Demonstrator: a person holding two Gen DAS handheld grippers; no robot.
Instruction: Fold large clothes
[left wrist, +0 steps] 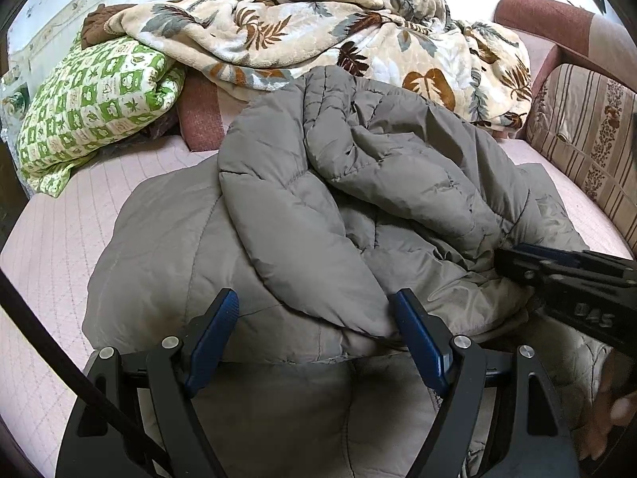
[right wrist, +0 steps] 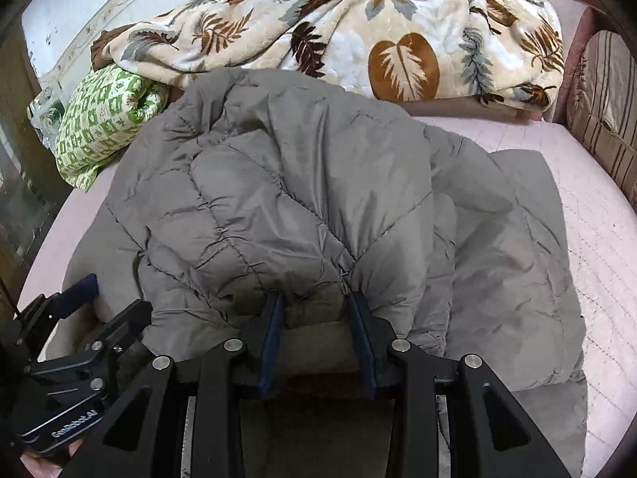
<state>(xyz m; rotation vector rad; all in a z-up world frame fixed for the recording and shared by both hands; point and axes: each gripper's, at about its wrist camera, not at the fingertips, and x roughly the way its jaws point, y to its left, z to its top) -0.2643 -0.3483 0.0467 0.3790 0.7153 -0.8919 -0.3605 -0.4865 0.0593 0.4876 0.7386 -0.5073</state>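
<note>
Grey quilted jacket (right wrist: 278, 199) lengthwise toward blanket (right wrist: 358, 32), right gripper (right wrist: 316, 310) clamping its hem, left gripper (left wrist: 314, 318) apart.

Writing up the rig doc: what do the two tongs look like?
Both tongs, left and right, match: black angular linkage arms, silver pivot bolts, ribbed blue pads. White lettering marks each body. A dark cable crosses the left view.
</note>
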